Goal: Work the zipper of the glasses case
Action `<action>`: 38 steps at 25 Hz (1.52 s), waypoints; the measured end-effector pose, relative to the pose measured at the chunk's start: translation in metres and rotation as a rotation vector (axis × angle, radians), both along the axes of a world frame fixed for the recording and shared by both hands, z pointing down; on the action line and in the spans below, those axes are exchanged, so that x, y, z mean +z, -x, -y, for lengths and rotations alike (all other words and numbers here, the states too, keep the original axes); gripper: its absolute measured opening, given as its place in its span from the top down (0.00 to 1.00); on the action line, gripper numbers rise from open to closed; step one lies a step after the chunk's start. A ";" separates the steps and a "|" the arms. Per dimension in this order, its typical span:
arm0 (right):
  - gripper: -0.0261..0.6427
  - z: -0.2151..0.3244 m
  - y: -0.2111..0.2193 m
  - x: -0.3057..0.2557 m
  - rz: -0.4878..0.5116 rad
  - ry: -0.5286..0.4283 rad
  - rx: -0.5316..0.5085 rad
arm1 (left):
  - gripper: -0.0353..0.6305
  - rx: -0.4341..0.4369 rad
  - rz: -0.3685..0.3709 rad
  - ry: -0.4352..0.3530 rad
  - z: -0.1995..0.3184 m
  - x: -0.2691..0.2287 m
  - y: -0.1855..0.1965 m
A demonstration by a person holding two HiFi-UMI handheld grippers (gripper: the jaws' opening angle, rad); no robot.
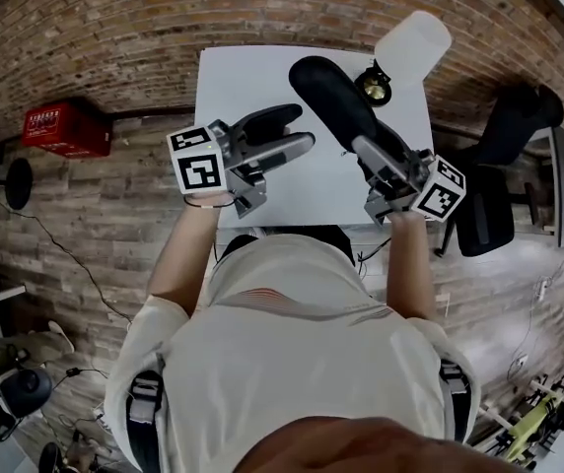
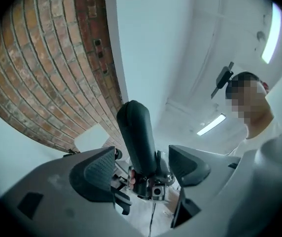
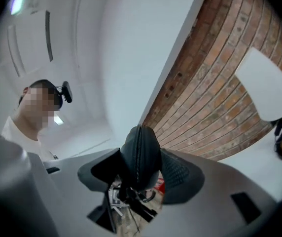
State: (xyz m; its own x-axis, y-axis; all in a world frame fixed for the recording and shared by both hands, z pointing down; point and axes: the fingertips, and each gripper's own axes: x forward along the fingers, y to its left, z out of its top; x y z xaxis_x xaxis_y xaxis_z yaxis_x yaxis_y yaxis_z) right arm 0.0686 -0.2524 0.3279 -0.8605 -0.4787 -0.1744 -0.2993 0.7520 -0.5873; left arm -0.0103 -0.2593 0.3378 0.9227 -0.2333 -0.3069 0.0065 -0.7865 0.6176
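Note:
The black glasses case point(image 1: 329, 100) is lifted above the white table point(image 1: 252, 77). My right gripper point(image 1: 371, 158) is shut on its near end. In the right gripper view the case point(image 3: 141, 154) is clamped between both pads, its zipper line running up the middle, facing the camera. My left gripper point(image 1: 297, 132) is at the left of the case, open, its fingertips a little apart from it. In the left gripper view the case point(image 2: 136, 132) stands upright beyond the wide jaws of that gripper point(image 2: 141, 166); neither pad touches it.
A white-shaded lamp point(image 1: 410, 45) stands at the table's far right corner. A black office chair point(image 1: 504, 156) is to the right, a red crate point(image 1: 65, 126) on the floor at the left. A brick wall point(image 1: 114, 18) runs behind the table.

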 end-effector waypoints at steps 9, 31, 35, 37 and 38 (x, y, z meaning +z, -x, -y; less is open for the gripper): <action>0.51 -0.032 0.061 0.014 0.028 0.081 -0.280 | 0.47 0.025 -0.078 -0.016 -0.011 -0.014 0.008; 0.59 -0.019 0.036 0.033 -0.174 -0.074 0.069 | 0.54 -0.243 -0.095 0.053 0.019 -0.001 0.044; 0.66 -0.018 0.029 0.055 -0.339 -0.118 0.191 | 0.54 -0.356 -0.074 0.057 0.034 -0.003 0.056; 0.71 -0.021 0.035 0.066 -0.406 -0.134 0.213 | 0.54 -0.402 -0.077 0.061 0.039 -0.004 0.061; 0.72 -0.023 0.041 0.071 -0.437 -0.143 0.215 | 0.54 -0.419 -0.074 0.061 0.041 -0.004 0.062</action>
